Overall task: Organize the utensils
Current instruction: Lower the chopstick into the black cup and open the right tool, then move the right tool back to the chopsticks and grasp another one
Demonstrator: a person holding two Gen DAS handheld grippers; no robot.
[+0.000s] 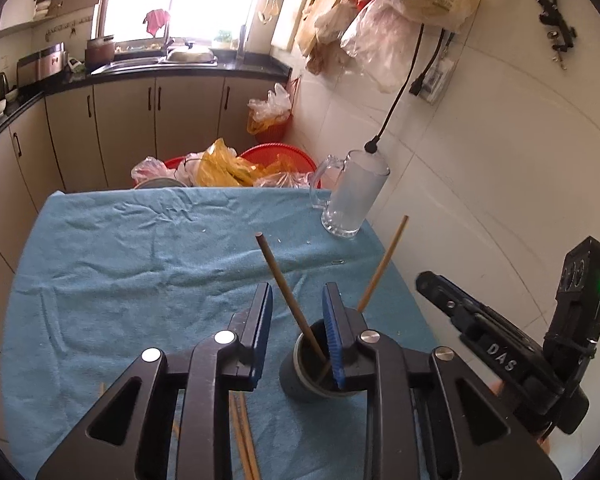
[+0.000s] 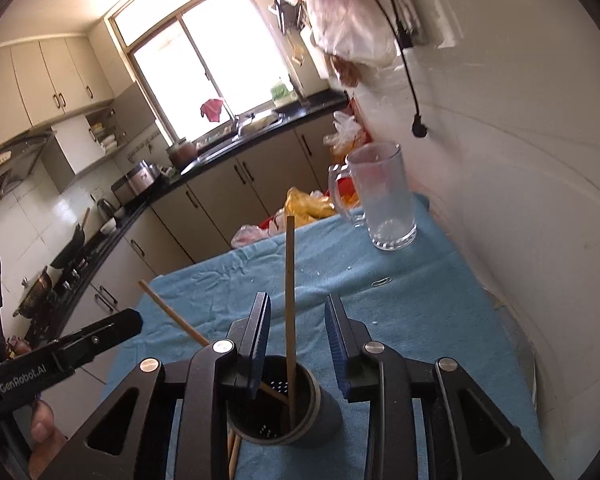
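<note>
A dark cylindrical utensil holder [image 1: 300, 380] [image 2: 320, 412] stands on the blue cloth [image 1: 140, 260] [image 2: 420, 320]. Two wooden chopsticks stand in it. In the left wrist view one chopstick [image 1: 286, 288] rises between the fingers of my left gripper [image 1: 297, 312], which is open, its pads clear of the stick. The other chopstick [image 1: 384, 260] leans right. In the right wrist view that chopstick [image 2: 290, 280] stands upright between the fingers of my right gripper [image 2: 299, 320], also open and not touching it. The first chopstick [image 2: 172, 316] leans left there.
A glass mug [image 1: 352, 196] [image 2: 380, 200] stands at the far right corner of the cloth, by the white tiled wall. Loose chopsticks [image 1: 244, 436] [image 2: 234, 448] lie on the cloth under the grippers. A paperclip [image 2: 381, 281] lies near the mug. Red baskets with bags [image 1: 260, 164] sit beyond the far edge.
</note>
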